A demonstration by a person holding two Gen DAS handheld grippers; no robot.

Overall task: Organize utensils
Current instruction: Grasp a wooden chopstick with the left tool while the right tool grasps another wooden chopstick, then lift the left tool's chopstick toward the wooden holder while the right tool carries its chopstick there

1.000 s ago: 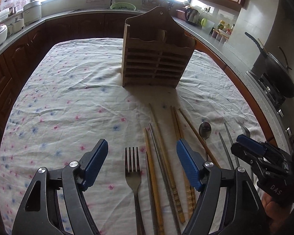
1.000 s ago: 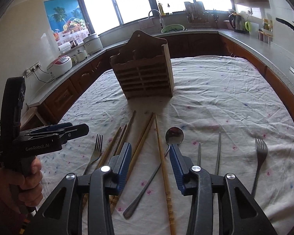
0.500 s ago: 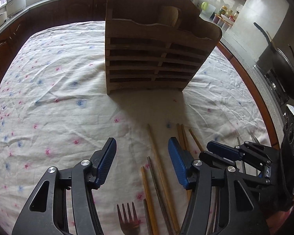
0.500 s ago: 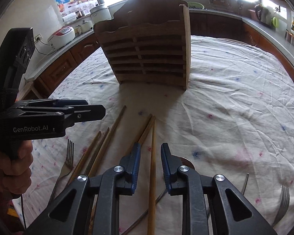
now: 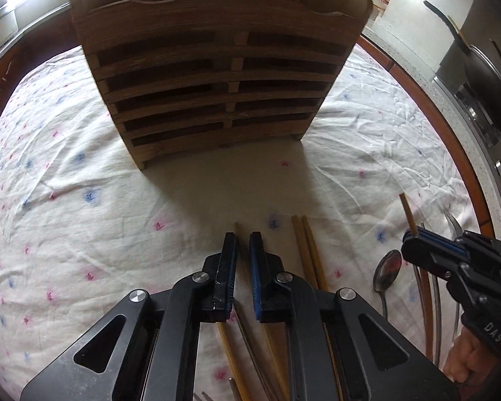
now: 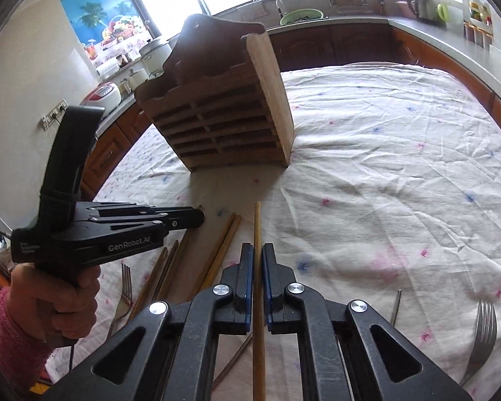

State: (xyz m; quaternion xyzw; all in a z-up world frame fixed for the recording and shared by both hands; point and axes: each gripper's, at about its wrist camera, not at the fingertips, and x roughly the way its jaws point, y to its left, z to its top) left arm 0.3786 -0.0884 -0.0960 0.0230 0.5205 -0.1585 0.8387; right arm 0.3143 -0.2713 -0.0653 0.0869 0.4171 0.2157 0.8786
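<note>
My right gripper [image 6: 257, 260] has its jaws pinching one wooden chopstick [image 6: 257, 220]. My left gripper [image 5: 242, 247] has jaws pressed onto another chopstick [image 5: 236, 227], before the wooden holder [image 5: 217, 77] on the table [image 5: 83, 200].

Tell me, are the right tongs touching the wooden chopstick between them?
Touching. The right wrist view shows the right tongs shut on the wooden chopstick, both blue pads against it.
</note>
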